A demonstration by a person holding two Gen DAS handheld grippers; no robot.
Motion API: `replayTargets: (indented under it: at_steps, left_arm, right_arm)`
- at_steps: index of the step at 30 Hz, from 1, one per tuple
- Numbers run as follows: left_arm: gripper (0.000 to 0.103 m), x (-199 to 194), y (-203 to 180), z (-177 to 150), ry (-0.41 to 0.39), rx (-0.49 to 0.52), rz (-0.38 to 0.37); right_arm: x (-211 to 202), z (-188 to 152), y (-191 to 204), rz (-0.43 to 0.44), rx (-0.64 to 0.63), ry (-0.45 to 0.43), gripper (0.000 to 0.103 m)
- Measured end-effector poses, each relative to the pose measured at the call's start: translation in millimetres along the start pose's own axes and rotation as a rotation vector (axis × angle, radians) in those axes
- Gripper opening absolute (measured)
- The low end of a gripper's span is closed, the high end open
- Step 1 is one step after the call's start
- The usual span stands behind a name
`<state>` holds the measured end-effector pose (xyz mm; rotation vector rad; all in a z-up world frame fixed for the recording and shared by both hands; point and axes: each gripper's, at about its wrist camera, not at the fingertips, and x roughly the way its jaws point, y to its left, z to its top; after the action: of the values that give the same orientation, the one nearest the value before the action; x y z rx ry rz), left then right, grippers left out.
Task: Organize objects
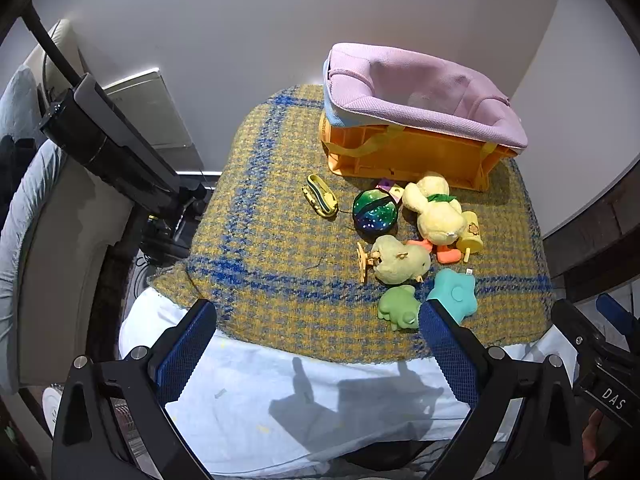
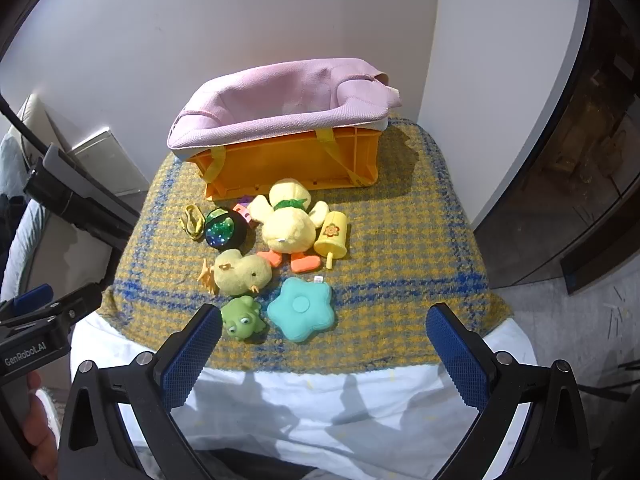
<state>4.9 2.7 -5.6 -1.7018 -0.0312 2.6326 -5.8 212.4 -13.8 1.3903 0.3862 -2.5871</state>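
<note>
Checked blanket (image 2: 400,240), bare right of the toys (image 2: 280,264) (crate (image 2: 296,160) rearward), both hand-held grippers (image 1: 318,340) (image 2: 324,340) wide open, empty.

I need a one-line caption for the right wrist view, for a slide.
Open right gripper above toys: frog, star, chick, duck, ball, cup; orange crate behind.

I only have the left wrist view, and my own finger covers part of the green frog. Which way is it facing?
Observer: The green frog sits upright with its eyes turned toward the grippers. The right wrist view shows its whole body.
Operator: And the right gripper? I see only its edge.
Observer: The right gripper is open, with nothing between its fingers.
</note>
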Motion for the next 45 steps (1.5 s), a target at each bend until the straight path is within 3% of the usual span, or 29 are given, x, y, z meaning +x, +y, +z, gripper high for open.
replayTargets:
  at_steps: [45]
  left_arm:
    - [0.103,3.0,-6.6,0.5,0.014,0.005,-0.008]
  right_arm:
    - [-0.3,2.5,-2.8,-0.004,0.006,0.006,0.102]
